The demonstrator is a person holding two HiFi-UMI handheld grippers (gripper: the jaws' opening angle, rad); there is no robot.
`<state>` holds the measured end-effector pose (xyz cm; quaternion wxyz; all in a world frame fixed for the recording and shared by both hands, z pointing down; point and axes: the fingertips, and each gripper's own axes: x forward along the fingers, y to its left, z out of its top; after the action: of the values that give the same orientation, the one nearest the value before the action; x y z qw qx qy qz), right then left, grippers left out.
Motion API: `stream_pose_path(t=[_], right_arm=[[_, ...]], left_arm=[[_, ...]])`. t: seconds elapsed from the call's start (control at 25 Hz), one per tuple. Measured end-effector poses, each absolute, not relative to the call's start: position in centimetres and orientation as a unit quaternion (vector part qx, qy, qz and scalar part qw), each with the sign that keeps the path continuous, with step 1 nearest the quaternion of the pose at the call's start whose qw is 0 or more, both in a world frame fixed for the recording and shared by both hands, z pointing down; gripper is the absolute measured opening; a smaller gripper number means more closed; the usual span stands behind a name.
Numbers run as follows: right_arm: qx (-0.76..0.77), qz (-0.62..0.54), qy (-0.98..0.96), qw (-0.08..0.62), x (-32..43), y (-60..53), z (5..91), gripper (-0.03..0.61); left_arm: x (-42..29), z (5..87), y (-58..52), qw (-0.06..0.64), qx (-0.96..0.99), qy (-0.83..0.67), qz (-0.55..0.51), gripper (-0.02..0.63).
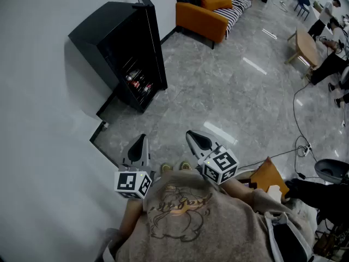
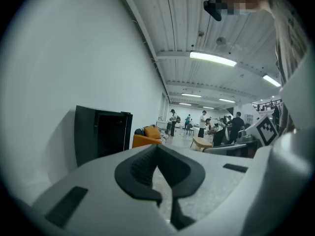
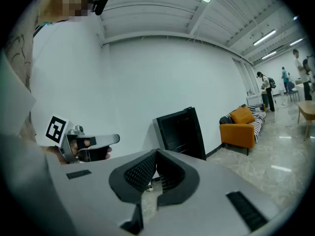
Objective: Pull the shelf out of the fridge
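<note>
Both your left gripper (image 1: 139,145) and right gripper (image 1: 196,141) hang clenched on nothing by your chest, since the open fridge (image 1: 106,34) and its shelf (image 1: 137,81) stand well away.

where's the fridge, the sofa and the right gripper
fridge (image 1: 101,34), head view, on its black outer casing
sofa (image 1: 203,19), head view, on its orange side
right gripper (image 1: 191,136), head view, at the tip of its closed jaws

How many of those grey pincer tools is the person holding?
2: the left grey two-jaw gripper in front of the person's chest, the right grey two-jaw gripper just beside it. Both are shut and empty; no others show.
</note>
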<state>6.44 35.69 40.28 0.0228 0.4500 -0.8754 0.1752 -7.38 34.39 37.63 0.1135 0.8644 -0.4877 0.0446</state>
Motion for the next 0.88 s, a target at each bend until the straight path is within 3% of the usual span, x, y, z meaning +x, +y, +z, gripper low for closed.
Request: stream_pose_path(t=[0.88], right_arm=[[0.469,0.175,-0.865,-0.019,3.3,31.6,39.2,0.021]], left_arm=[[-10.7,38.3,30.1,0.116,0.873,-0.473,0.031,0.006]])
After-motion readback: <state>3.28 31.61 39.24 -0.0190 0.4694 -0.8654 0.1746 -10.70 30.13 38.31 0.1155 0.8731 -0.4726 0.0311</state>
